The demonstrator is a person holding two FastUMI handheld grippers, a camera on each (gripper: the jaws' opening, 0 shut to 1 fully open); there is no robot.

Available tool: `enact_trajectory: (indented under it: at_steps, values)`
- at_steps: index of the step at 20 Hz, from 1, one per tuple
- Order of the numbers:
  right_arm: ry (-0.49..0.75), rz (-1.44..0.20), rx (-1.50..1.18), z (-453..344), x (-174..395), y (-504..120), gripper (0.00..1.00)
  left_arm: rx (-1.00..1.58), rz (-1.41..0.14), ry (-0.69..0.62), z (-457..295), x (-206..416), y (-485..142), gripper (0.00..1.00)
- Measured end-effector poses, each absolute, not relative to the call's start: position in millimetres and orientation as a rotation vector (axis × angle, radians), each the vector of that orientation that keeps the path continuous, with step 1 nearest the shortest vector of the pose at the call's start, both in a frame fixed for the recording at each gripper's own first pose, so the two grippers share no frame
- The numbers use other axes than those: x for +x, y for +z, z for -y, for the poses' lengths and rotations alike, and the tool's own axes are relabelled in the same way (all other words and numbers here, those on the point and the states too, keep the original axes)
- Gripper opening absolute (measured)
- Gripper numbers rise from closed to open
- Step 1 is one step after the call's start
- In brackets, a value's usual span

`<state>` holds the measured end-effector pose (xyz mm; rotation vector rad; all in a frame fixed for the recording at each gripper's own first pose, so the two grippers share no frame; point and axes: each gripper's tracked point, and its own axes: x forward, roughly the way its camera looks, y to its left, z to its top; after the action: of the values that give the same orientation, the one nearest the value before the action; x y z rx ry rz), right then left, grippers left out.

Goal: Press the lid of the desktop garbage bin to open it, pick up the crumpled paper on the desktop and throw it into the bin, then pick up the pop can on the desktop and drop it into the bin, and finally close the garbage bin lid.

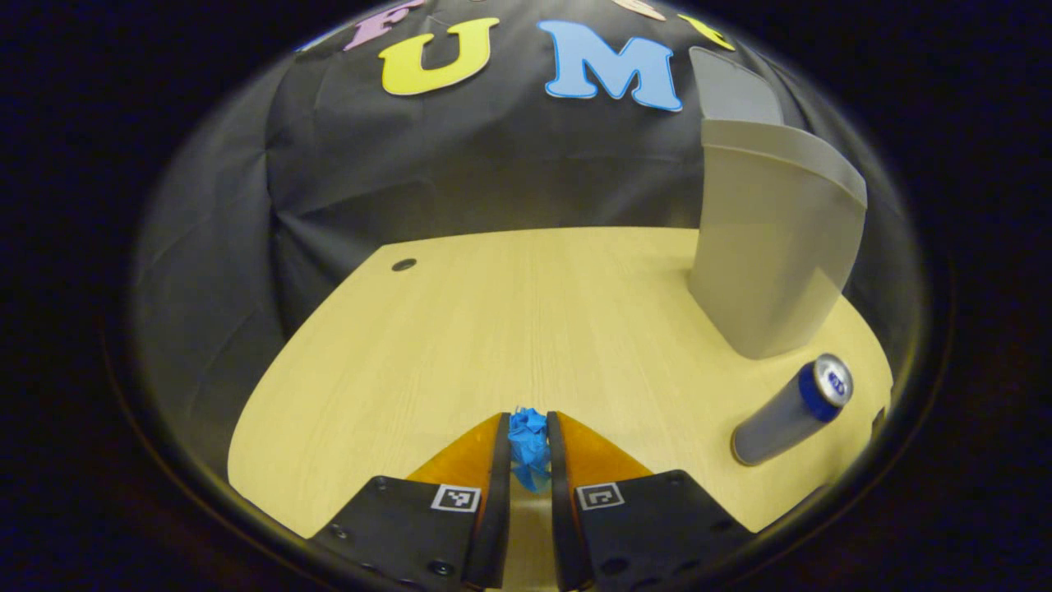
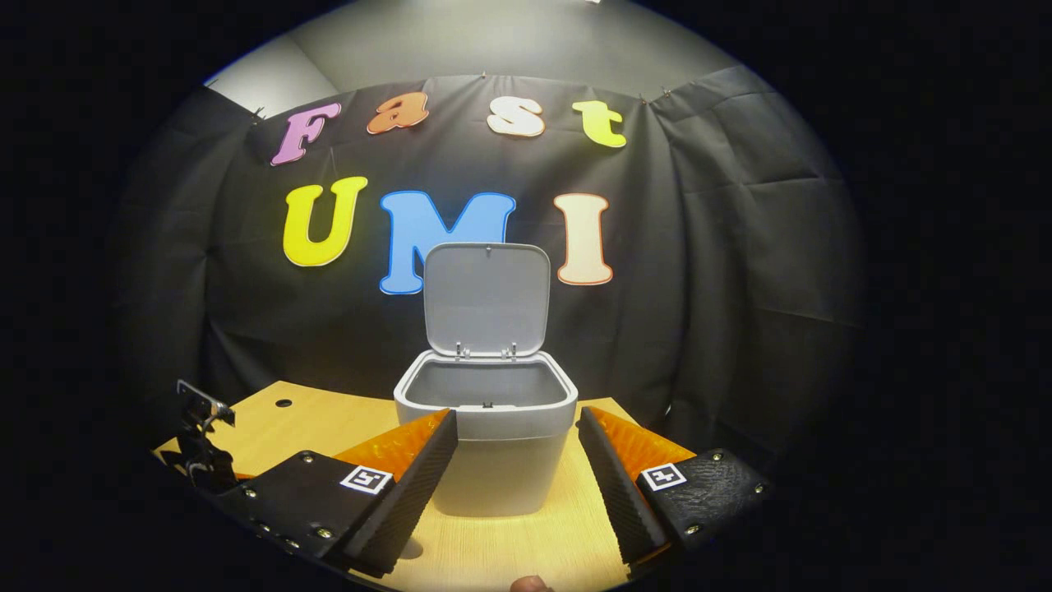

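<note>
In the left gripper view my left gripper (image 1: 528, 444) is shut on a crumpled blue paper (image 1: 528, 448), low over the wooden desktop (image 1: 493, 329). The grey garbage bin (image 1: 768, 247) stands at the right with its lid (image 1: 731, 86) raised. A pop can (image 1: 793, 409) with a blue top stands beside the bin, nearer to me. In the right gripper view my right gripper (image 2: 514, 460) hangs open in front of the bin (image 2: 486, 436), whose lid (image 2: 486, 298) is upright and whose inside looks bare. The other gripper (image 2: 197, 444) shows at the far left.
A small dark hole (image 1: 403, 265) sits near the desktop's far left corner. The black cloth wall hangs right behind the desk. Bare wood spreads between the paper and the bin.
</note>
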<state>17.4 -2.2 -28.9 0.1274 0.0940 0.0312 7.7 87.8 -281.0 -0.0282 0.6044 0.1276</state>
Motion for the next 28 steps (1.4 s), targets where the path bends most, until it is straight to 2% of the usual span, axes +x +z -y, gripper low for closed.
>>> enact_trajectory:
  at_steps: [9,11,15,21,28]
  values:
    - [0.027,-0.085,0.109,12,22,-29,0.95,-0.059,-0.402,0.085,-54,51,-158,0.27]
    - [0.019,-0.081,0.091,15,20,-29,0.95,-0.058,-0.365,0.06,-41,60,-134,0.31]
    - [0.005,-0.071,0.094,22,20,-26,0.95,-0.051,-0.285,-0.003,-10,82,-87,0.3]
    - [-0.052,-0.067,0.101,46,19,-28,0.95,-0.039,-0.177,-0.098,48,115,-33,0.28]
    - [-0.145,-0.089,0.114,82,17,-40,0.95,-0.02,-0.106,-0.198,112,144,-14,0.3]
